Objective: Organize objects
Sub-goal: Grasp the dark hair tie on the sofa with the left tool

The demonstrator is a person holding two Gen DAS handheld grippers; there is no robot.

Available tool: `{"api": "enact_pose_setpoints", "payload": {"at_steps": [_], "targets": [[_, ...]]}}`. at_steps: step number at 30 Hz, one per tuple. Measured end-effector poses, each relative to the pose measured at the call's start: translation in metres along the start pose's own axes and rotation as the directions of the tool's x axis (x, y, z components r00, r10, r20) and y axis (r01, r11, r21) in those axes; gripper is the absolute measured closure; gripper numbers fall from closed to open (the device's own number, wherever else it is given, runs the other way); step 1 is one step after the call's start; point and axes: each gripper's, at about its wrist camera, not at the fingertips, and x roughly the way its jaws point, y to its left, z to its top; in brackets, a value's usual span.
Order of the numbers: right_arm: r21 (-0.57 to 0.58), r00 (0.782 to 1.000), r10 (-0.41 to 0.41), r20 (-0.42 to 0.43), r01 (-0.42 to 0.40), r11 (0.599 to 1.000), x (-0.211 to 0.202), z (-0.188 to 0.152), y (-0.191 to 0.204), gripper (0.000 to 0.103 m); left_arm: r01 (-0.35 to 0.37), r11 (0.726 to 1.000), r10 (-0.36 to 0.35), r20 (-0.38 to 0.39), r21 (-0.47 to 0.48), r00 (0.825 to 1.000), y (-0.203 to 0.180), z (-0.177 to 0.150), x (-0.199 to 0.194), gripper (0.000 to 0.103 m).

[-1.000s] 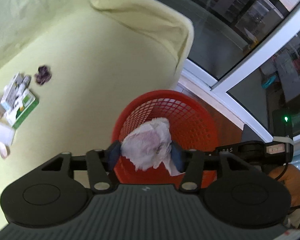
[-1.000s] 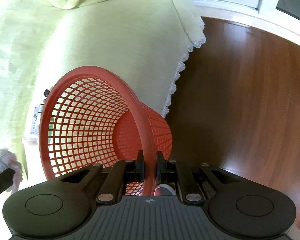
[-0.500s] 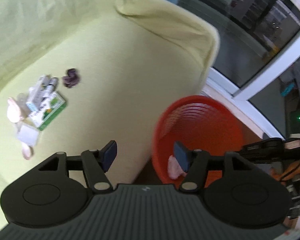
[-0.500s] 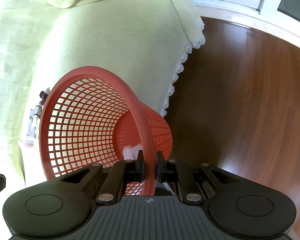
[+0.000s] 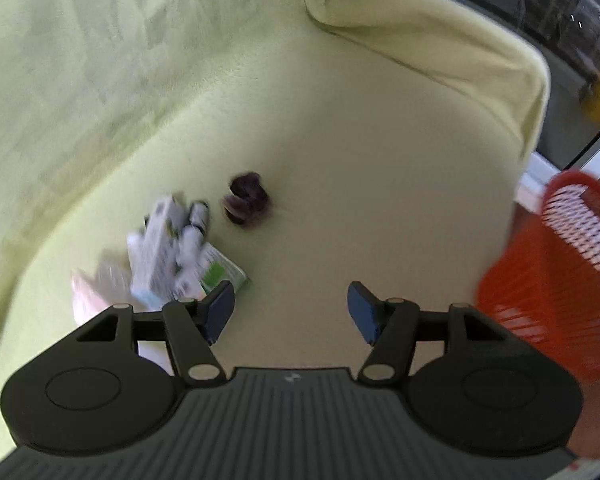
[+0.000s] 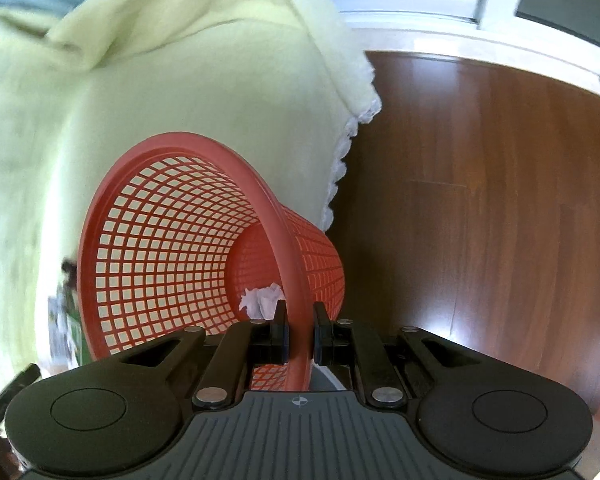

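Note:
My left gripper (image 5: 291, 312) is open and empty above the pale green sofa seat (image 5: 360, 208). Ahead on the seat lie a dark purple crumpled thing (image 5: 246, 199), white boxes and tubes (image 5: 168, 248), a green box (image 5: 222, 276) and a pinkish thing (image 5: 94, 288), all blurred. My right gripper (image 6: 299, 334) is shut on the rim of the red mesh basket (image 6: 172, 248), held tilted beside the sofa. A white crumpled tissue (image 6: 262, 298) lies at the basket's bottom. The basket also shows in the left wrist view (image 5: 556, 280) at the right edge.
The sofa's backrest (image 5: 80, 60) and armrest (image 5: 440, 40) bound the seat. A brown wooden floor (image 6: 500, 200) lies right of the sofa, with a white window frame (image 6: 440, 32) behind it. The sofa cover has a lace hem (image 6: 340, 168).
My left gripper opened over the basket and dropped the white tissue in, then swung left over the sofa seat. My right gripper kept hold of the basket rim.

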Motion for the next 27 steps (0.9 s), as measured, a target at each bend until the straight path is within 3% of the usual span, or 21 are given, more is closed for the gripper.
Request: {"api": "enact_pose_setpoints", "payload": {"at_steps": [8, 14, 17, 22, 27], "targets": [[0.121, 0.998, -0.046, 0.046, 0.040, 0.992, -0.008, 0.019, 0.004, 0.096, -0.016, 0.988, 0.016, 0.005, 0.151, 1.000, 0.023, 0.043, 0.099, 0.045], [0.162, 0.996, -0.069, 0.055, 0.059, 0.985, -0.014, 0.016, 0.004, 0.096, -0.035, 0.967, 0.049, -0.049, 0.253, 0.998, 0.027, 0.055, 0.157, 0.047], [0.157, 0.995, -0.078, 0.062, 0.068, 0.985, -0.017, 0.014, 0.008, 0.096, -0.040, 0.956, 0.061, -0.065, 0.290, 0.996, 0.026, 0.058, 0.176, 0.054], [0.156, 0.993, -0.085, 0.078, 0.072, 0.985, -0.018, 0.016, 0.009, 0.096, -0.030, 0.944, 0.056, -0.073, 0.328, 0.996, 0.025, 0.057, 0.180, 0.087], [0.141, 0.993, -0.087, 0.085, 0.074, 0.987, -0.019, 0.014, 0.012, 0.096, 0.026, 0.968, -0.003, -0.091, 0.251, 0.996, 0.025, 0.067, 0.150, 0.091]]}}
